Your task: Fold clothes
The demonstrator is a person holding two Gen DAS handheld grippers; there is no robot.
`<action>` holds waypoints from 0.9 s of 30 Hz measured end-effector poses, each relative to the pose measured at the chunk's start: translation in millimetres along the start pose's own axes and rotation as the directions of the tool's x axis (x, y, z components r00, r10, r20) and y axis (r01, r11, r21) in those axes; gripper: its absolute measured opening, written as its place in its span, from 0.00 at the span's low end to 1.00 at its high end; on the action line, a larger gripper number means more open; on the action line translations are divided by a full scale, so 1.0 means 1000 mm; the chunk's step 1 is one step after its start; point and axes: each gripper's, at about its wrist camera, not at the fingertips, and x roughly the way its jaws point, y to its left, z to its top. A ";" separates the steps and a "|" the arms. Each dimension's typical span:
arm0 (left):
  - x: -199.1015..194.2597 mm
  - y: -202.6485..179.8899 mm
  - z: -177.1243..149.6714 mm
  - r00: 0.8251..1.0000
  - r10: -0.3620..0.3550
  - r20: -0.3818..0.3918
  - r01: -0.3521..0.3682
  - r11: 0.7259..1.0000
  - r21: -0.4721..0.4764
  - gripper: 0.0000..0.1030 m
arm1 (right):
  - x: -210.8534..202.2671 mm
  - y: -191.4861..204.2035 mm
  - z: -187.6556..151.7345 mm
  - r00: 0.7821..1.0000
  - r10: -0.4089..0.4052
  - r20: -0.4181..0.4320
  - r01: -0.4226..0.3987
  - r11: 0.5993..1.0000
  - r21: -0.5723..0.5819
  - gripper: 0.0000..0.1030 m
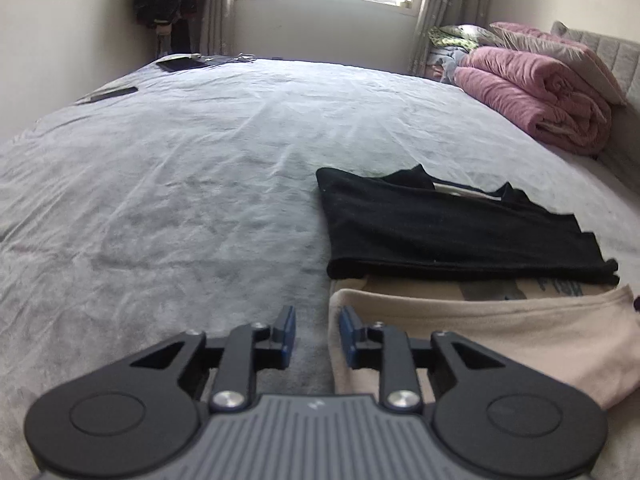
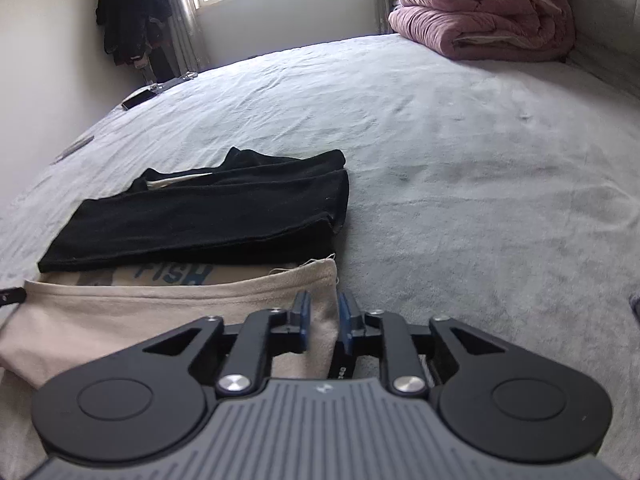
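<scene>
A beige garment [image 1: 500,332] with blue print lies folded over on the grey bed [image 1: 180,200], just in front of a folded black garment [image 1: 452,228]. My left gripper [image 1: 317,330] is open at the beige garment's left edge and holds nothing. In the right wrist view the beige garment [image 2: 140,312] and the black garment [image 2: 208,212] lie to the left on the bed [image 2: 460,180]. My right gripper [image 2: 323,316] is open at the beige garment's right edge, and its jaws straddle that edge without holding it.
A rolled pink quilt [image 1: 540,92] and pillows sit at the bed's far right corner; the quilt also shows in the right wrist view [image 2: 488,12]. Dark flat items [image 1: 180,64] lie at the bed's far left edge. Dark clothes [image 2: 128,8] hang beside the window.
</scene>
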 end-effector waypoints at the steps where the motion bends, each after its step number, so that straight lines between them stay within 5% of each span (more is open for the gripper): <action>1: -0.004 0.006 0.001 1.000 -0.009 -0.001 0.009 0.999 -0.036 0.25 | -0.006 -0.004 0.000 1.000 0.021 -0.006 -0.021 0.999 0.029 0.36; 12: -0.036 0.035 -0.032 0.982 -0.165 -0.088 0.138 0.956 -0.257 0.29 | -0.049 -0.031 -0.023 0.981 0.182 -0.072 -0.162 0.961 0.225 0.36; 22: -0.037 0.027 -0.052 0.977 -0.185 -0.105 0.148 0.947 -0.285 0.30 | -0.042 -0.016 -0.035 0.982 0.161 -0.097 -0.143 0.975 0.169 0.29; 24: -0.034 0.022 -0.053 0.976 -0.185 -0.118 0.152 0.958 -0.243 0.26 | -0.041 -0.010 -0.036 0.986 0.134 -0.097 -0.122 0.985 0.122 0.12; 27: -0.032 0.012 -0.054 0.981 -0.148 -0.122 0.128 0.979 -0.162 0.11 | -0.043 -0.008 -0.039 0.990 0.105 -0.095 -0.096 0.991 0.095 0.07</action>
